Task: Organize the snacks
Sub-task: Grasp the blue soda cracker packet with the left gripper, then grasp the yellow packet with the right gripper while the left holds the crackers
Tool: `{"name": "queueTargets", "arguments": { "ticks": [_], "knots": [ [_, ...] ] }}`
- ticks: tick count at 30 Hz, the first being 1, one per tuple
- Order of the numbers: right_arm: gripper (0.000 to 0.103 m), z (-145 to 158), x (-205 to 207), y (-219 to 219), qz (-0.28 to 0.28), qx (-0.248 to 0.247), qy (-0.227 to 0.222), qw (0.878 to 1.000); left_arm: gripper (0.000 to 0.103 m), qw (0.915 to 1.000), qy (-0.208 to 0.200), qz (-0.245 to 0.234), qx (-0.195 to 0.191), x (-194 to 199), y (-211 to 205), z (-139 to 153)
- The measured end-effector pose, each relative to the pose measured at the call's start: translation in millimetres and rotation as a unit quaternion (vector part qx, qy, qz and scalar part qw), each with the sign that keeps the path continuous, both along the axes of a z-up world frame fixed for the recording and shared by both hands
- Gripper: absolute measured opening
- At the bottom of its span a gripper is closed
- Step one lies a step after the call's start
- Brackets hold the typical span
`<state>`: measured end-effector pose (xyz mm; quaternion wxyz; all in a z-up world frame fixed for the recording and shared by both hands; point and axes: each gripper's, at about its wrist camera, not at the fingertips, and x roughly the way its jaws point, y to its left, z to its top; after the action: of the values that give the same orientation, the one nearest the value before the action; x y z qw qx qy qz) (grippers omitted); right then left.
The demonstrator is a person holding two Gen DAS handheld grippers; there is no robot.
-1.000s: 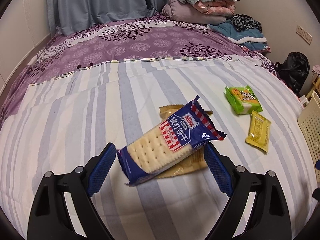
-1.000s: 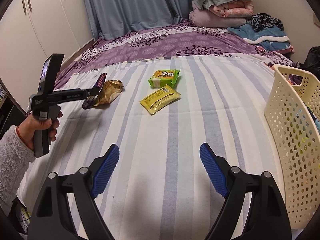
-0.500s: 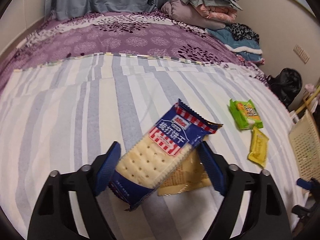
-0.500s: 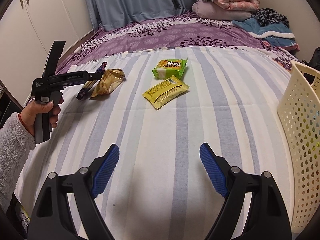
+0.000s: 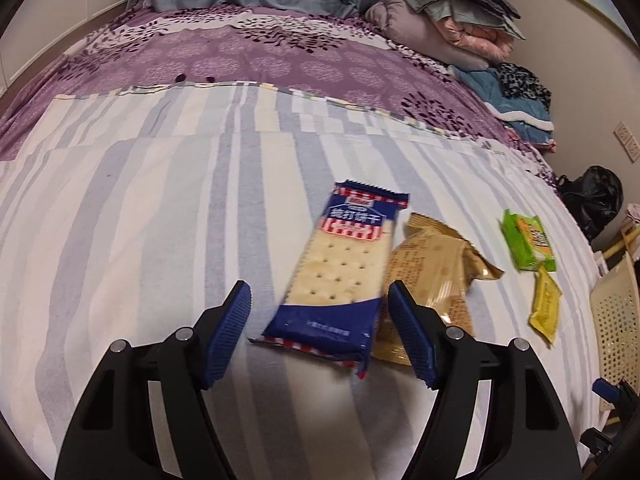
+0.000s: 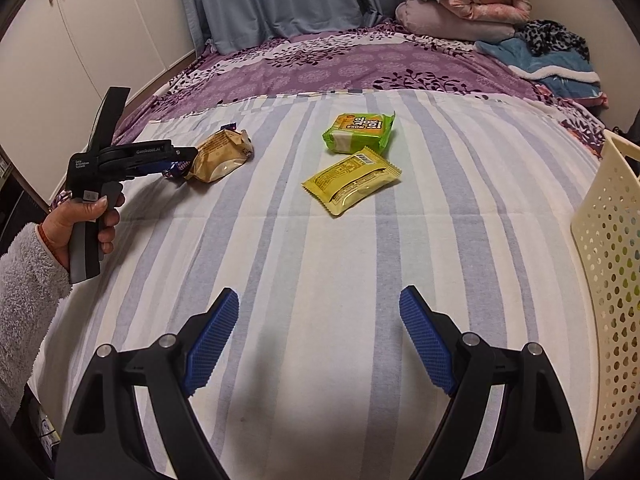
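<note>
While my left hand-held gripper (image 5: 319, 330) has been closing around the soda cracker packet (image 5: 334, 276), pads not yet touching, I should centre it, clear of the tan packet (image 5: 434, 272) beside the crackers.

Bare striped sheet (image 6: 320, 264) ahead; basket (image 6: 608, 240) wall along the right.

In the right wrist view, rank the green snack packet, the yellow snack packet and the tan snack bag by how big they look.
1. Yellow snack packet, nearest.
2. Green snack packet and tan snack bag: look alike, unranked.
</note>
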<state>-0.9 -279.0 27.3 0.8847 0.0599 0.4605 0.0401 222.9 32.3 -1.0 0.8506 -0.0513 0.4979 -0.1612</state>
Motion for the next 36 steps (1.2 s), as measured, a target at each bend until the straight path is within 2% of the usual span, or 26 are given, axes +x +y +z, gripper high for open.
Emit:
{"name": "queueTargets", "arguments": {
  "ticks": [3,8,11,12,13,14,16,21,30,33,36],
  "knots": [
    [0.082,0,2,2,0.001,-0.002,0.0,1.0,0.072,1.0,0.0,0.004,0.005,5,-2,-1],
    [0.082,0,4,5,0.002,-0.005,0.002,1.0,0.072,0.9984,-0.01,-0.009,0.056,16,-19,-1],
    [0.082,-1,6,6,0.003,-0.006,0.003,1.0,0.071,0.9971,-0.013,-0.018,0.073,23,-26,-2],
    [0.082,-2,7,6,0.003,-0.008,0.003,1.0,0.066,0.9967,-0.013,-0.025,0.077,25,-29,-4],
    [0.082,-2,9,6,0.002,-0.01,0.003,1.0,0.053,0.9955,-0.015,-0.028,0.089,26,-32,-5],
    [0.082,-2,11,5,0.0,-0.012,0.001,1.0,0.047,0.9939,-0.021,-0.031,0.104,26,-34,-5],
    [0.082,-2,18,1,-0.008,-0.017,-0.006,1.0,0.045,0.9943,-0.024,-0.034,0.098,24,-35,-3],
    [0.082,-5,46,-11,-0.028,-0.021,-0.008,0.999,0.045,0.9972,-0.026,-0.005,0.069,11,-20,1],
    [0.082,-31,106,-24,-0.056,0.044,0.031,0.997,0.045,0.9975,-0.05,0.038,0.033,-31,15,26],
    [0.082,-38,124,-18,-0.061,0.03,0.033,0.997,0.045,0.997,-0.056,0.046,0.03,-43,23,34],
    [0.082,-42,137,-7,-0.056,-0.005,0.027,0.998,0.045,0.9965,-0.06,0.054,0.024,-54,30,41]
  ]
}}
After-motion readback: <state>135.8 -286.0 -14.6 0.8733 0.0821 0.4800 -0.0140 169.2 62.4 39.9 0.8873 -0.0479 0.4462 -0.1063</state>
